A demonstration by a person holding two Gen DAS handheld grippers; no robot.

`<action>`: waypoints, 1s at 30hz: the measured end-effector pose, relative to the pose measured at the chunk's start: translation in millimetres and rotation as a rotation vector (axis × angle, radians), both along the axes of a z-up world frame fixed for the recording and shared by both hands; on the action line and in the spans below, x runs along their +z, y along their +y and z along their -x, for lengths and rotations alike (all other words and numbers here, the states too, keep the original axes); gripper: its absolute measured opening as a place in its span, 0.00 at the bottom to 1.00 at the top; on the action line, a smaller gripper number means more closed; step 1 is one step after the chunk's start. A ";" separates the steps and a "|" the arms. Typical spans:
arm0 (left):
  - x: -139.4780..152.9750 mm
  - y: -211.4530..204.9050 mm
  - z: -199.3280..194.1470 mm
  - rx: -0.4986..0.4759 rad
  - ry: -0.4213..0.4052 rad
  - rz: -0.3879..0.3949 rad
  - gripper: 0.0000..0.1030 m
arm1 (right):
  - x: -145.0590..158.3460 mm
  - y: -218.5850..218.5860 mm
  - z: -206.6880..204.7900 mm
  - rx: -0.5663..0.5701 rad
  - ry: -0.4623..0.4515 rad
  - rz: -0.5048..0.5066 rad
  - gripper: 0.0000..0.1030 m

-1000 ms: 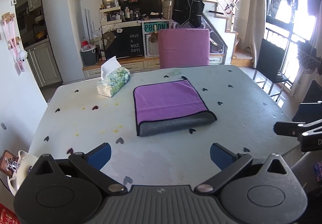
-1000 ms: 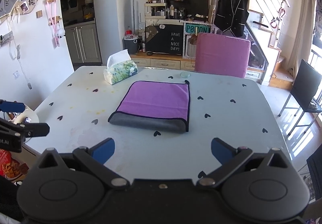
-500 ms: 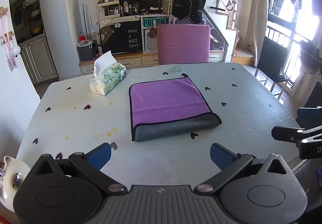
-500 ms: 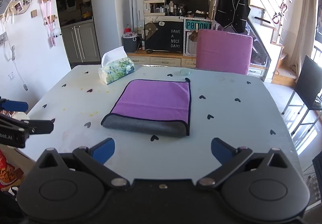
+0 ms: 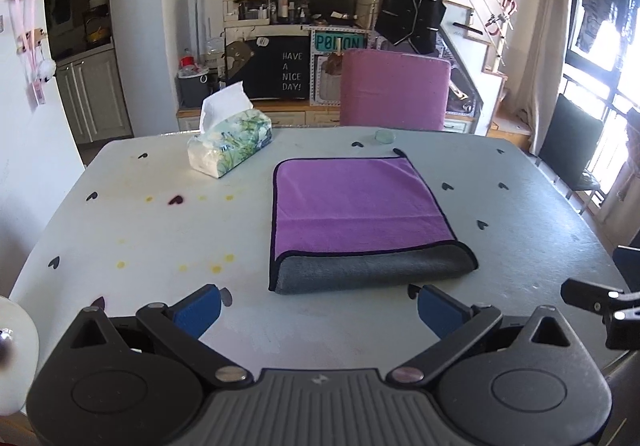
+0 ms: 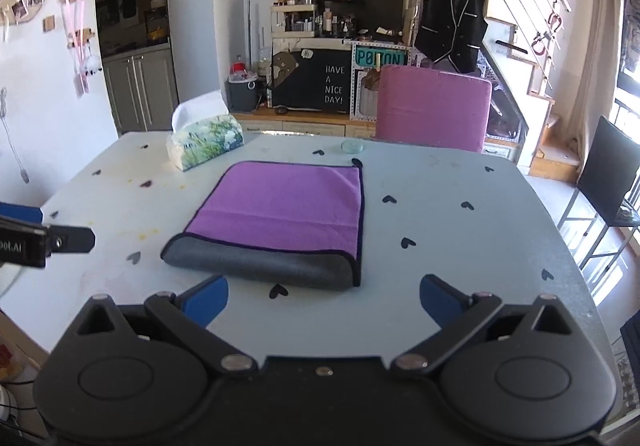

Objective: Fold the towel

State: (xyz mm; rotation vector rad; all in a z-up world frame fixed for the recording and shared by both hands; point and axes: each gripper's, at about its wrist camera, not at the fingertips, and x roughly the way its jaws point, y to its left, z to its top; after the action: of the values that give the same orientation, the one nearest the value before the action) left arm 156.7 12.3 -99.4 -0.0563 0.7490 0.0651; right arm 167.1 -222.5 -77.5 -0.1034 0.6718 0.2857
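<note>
Your left tool [image 5: 318, 308] and right tool [image 6: 322, 298] gape empty near the plush purple-and-grey folded towel [image 5: 356, 213] on the counter [image 5: 140, 230].

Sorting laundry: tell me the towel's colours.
Towel: purple top, grey underside, dark edging; clearest in left wrist view.

Both wrist views low at table's [image 5: 140, 238] near edge, facing towel [image 5: 356, 201], side by side

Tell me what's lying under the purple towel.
The towel is folded over itself; its grey underside shows at the near fold, resting on the table. Anything else beneath is covered.
</note>
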 end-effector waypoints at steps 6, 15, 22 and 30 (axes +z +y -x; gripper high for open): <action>-19.5 1.5 -18.9 0.004 0.020 -0.009 1.00 | -21.4 3.7 -18.8 -0.007 0.023 -0.007 0.99; -50.4 8.7 -52.2 0.022 0.078 -0.011 1.00 | -50.8 10.2 -52.5 -0.012 0.049 -0.001 0.99; -64.6 14.8 -84.4 0.022 0.113 -0.009 1.00 | -66.6 13.5 -82.8 -0.014 0.071 0.002 0.99; -82.8 18.9 -123.8 0.028 0.119 -0.031 1.00 | -85.7 20.4 -117.3 0.002 0.065 0.013 0.99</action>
State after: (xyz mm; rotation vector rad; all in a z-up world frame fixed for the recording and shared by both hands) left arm 280.5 31.3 -182.3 -0.0334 0.8657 0.1081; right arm 284.4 -202.1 -163.2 -0.1073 0.7381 0.2875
